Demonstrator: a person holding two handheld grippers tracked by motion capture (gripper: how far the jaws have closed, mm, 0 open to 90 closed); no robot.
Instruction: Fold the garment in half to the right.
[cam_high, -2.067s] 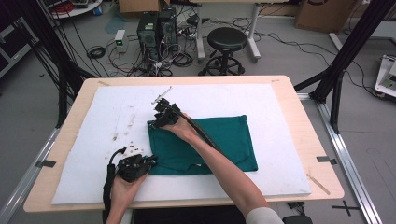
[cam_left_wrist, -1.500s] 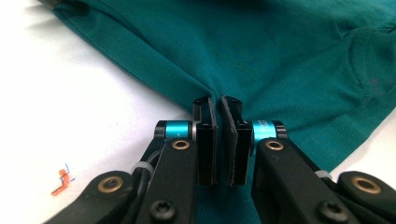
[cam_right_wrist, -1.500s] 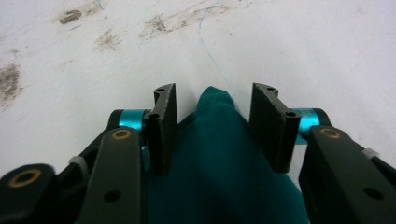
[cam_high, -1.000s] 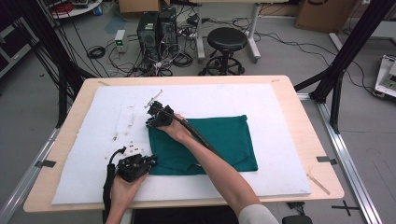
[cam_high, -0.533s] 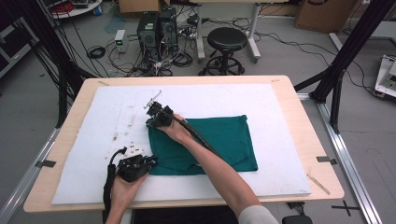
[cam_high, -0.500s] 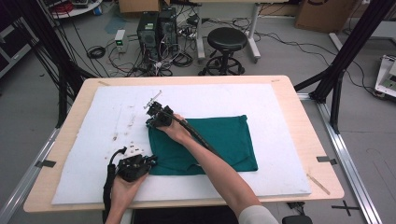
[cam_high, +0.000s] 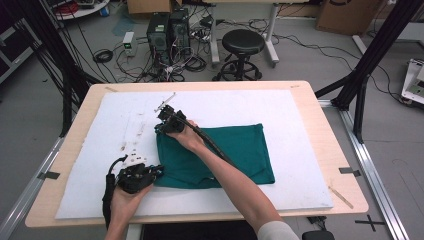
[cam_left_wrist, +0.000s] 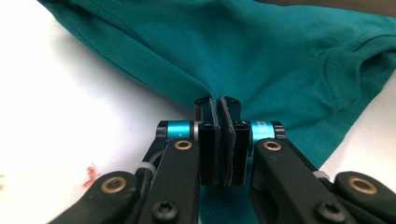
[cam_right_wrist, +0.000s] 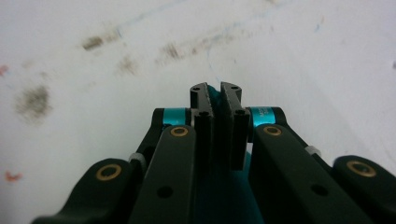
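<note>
A teal green garment (cam_high: 235, 152) lies folded flat on the white mat (cam_high: 280, 107). My left gripper (cam_high: 156, 171) is shut on the garment's near left corner; in the left gripper view the jaws (cam_left_wrist: 217, 105) pinch a fold of the teal cloth (cam_left_wrist: 261, 51). My right gripper (cam_high: 162, 126) is shut on the far left corner, with the forearm lying across the cloth. A sliver of teal cloth (cam_right_wrist: 215, 100) shows between its closed jaws in the right gripper view, above the stained mat (cam_right_wrist: 93, 70).
The mat covers most of a wooden table (cam_high: 330, 125). Dark smudges (cam_high: 131, 137) mark the mat left of the garment. A thin metal tool (cam_high: 164, 102) lies just beyond the right gripper. A stool (cam_high: 242, 47), computers and cables stand on the floor behind.
The right gripper carried the far left corner of the garment up and to the left, then held still. The left gripper stayed put on the near corner.
</note>
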